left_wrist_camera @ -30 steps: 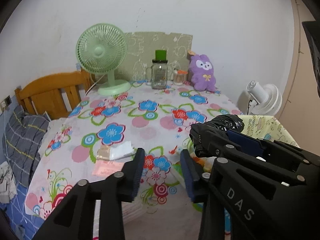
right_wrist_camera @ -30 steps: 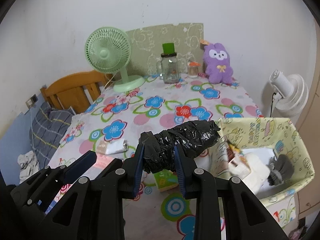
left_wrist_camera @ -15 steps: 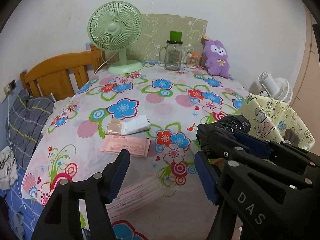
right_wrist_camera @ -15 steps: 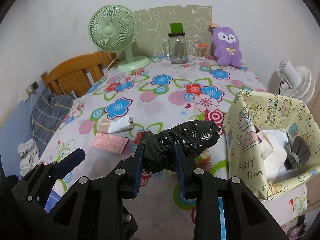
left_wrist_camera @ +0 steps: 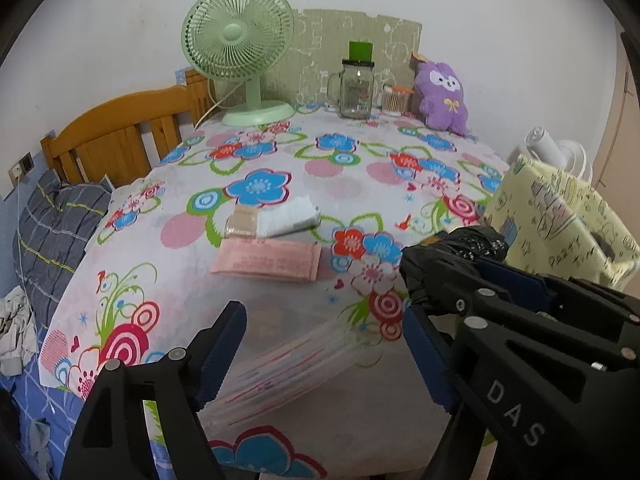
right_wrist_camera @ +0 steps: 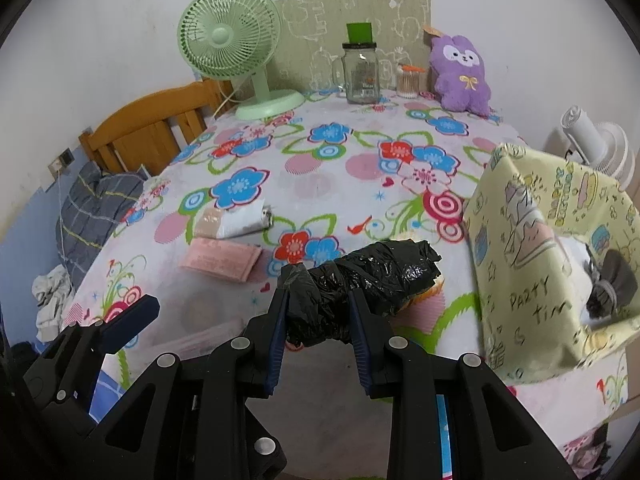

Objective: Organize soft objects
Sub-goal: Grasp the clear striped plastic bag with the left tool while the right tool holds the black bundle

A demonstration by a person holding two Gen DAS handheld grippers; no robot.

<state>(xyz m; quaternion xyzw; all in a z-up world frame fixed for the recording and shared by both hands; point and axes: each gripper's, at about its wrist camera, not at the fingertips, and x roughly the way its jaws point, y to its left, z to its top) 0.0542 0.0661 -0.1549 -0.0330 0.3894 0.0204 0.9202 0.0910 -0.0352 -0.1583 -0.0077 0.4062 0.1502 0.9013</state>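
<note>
The right claw is clamped on a black bag roll, held above the bench's near edge, just left of the yellow bin, whose wall stands at the bench's right edge. The left claw gapes wide with nothing in it, over the near edge. A pink pack and a white pack lie touching at mid-bench, well apart from the fan, jar and purple plush lined along the far edge.

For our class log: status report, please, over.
Right gripper shut on black bag roll. Left gripper open, empty. Yellow box right of roll, nothing between.
</note>
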